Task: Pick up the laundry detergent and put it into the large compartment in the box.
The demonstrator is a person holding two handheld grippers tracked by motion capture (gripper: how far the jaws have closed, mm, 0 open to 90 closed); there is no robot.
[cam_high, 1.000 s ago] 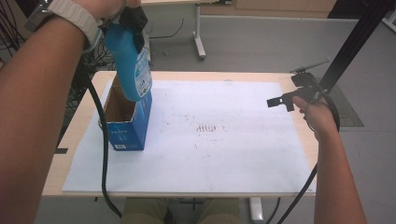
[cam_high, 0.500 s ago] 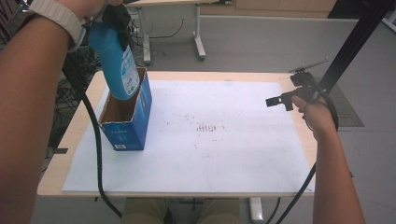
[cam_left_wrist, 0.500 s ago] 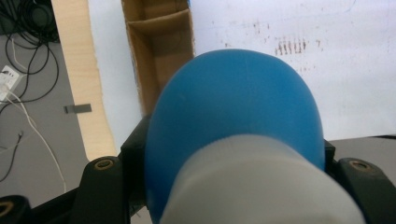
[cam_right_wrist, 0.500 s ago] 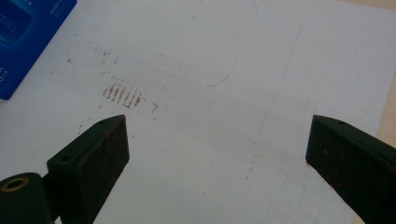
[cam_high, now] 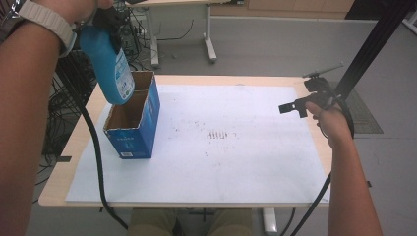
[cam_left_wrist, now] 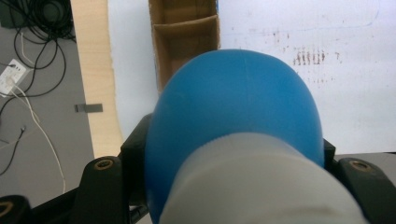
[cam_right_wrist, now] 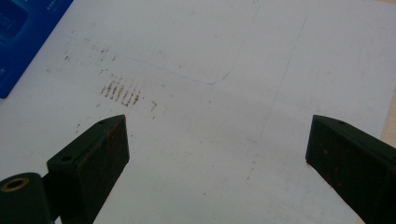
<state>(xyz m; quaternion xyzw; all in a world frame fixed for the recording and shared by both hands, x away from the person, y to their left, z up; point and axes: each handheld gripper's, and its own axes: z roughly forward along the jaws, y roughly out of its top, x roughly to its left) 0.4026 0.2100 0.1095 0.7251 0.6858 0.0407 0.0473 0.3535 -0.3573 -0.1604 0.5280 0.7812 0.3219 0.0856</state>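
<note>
A blue bottle (cam_high: 110, 64) with a white label hangs tilted, its base just over the far left rim of an open blue cardboard box (cam_high: 133, 123). My left gripper (cam_high: 110, 19) is shut on the bottle's upper part. In the left gripper view the bottle (cam_left_wrist: 238, 107) hides most of the box (cam_left_wrist: 187, 37), whose brown divided inside shows beyond it. My right gripper (cam_high: 300, 105) hovers open over the table's right edge. In the right gripper view its jaws stand wide apart (cam_right_wrist: 217, 144) above the white sheet, with a corner of the box (cam_right_wrist: 23, 37) far off.
A white sheet (cam_high: 236, 147) with brown smudges covers most of the wooden table (cam_high: 64, 162). Cables (cam_high: 64, 98) hang and lie left of the table. Another desk's legs (cam_high: 209, 34) stand behind. A black frame post (cam_high: 373, 44) rises at the right.
My left hand has carried the bottle leftward, from over the box's far compartment to its left rim. The right gripper has stayed where it was.
</note>
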